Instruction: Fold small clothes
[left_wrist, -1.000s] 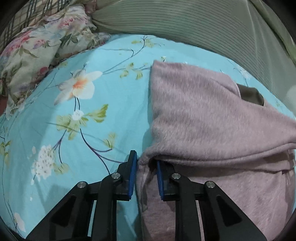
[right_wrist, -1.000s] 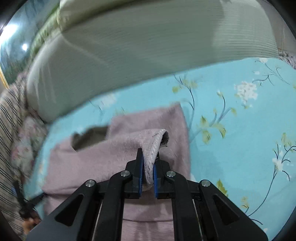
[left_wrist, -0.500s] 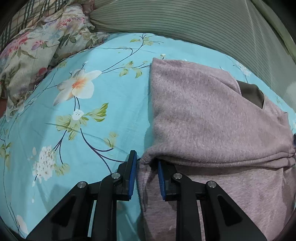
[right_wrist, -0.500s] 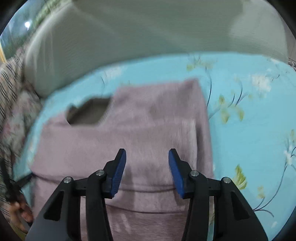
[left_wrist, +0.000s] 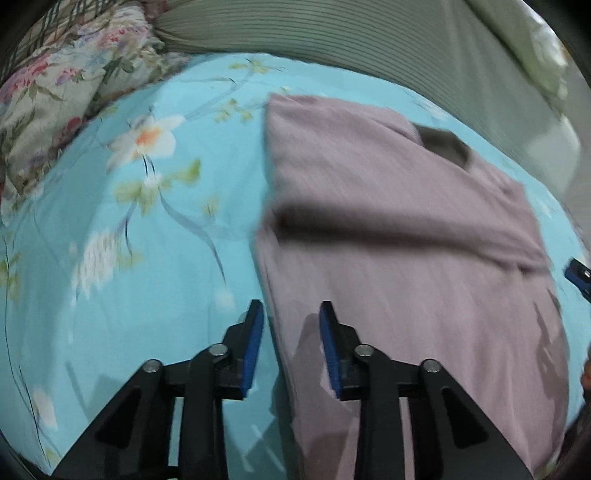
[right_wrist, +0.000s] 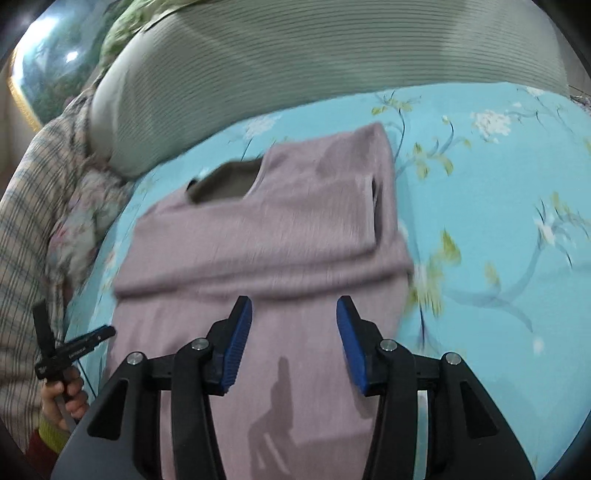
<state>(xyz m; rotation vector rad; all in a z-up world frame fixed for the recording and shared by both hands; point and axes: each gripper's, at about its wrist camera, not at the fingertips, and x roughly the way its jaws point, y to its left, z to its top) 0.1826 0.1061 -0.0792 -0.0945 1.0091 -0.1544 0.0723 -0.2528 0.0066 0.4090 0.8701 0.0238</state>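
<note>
A mauve knit garment (left_wrist: 388, 236) lies on the turquoise floral bedsheet (left_wrist: 110, 258), its top part folded down over the lower part, with a dark neck lining (left_wrist: 443, 146) showing. It also shows in the right wrist view (right_wrist: 266, 243). My left gripper (left_wrist: 291, 314) is open and empty, raised above the garment's left edge. My right gripper (right_wrist: 293, 310) is open and empty above the garment's lower part. The left gripper also shows at the left of the right wrist view (right_wrist: 70, 347).
A grey-green ribbed cushion (right_wrist: 314, 59) runs along the back of the bed. A floral pillow (left_wrist: 66, 81) and plaid fabric (right_wrist: 29, 206) lie at the left. The sheet (right_wrist: 498, 221) extends to the right of the garment.
Both grippers let go of the garment's folded edge and opened. The fold now lies flat. Both grippers have pulled back and up from the fold.
</note>
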